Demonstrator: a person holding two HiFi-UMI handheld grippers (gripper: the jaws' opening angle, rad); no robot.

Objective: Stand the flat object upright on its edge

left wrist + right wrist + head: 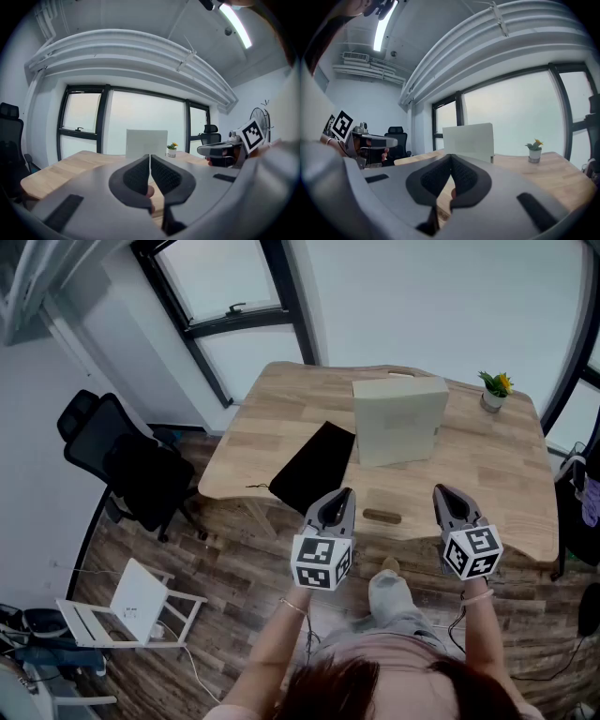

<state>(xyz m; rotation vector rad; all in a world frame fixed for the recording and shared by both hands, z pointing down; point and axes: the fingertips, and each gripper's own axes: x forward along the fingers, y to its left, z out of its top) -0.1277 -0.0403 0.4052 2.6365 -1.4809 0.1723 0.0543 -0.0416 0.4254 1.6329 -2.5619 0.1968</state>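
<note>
The flat object is a pale, thin box (398, 418) that stands upright on its edge at the middle of the wooden table (487, 474). It also shows straight ahead as the pale box (146, 143) in the left gripper view and the pale box (468, 140) in the right gripper view. My left gripper (345, 493) hovers at the table's near edge, shut and empty. My right gripper (441, 491) is level with it to the right, also shut with nothing held. Both are well short of the box. The left gripper (149, 157) and right gripper (450, 157) each have their pads touching.
A black mat (312, 468) lies left of the box, reaching the near edge. A small potted plant (494, 390) stands at the far right. A small brown piece (382, 517) sits at the near edge between the grippers. An office chair (127, 465) and a white rack (131, 601) stand on the floor to the left.
</note>
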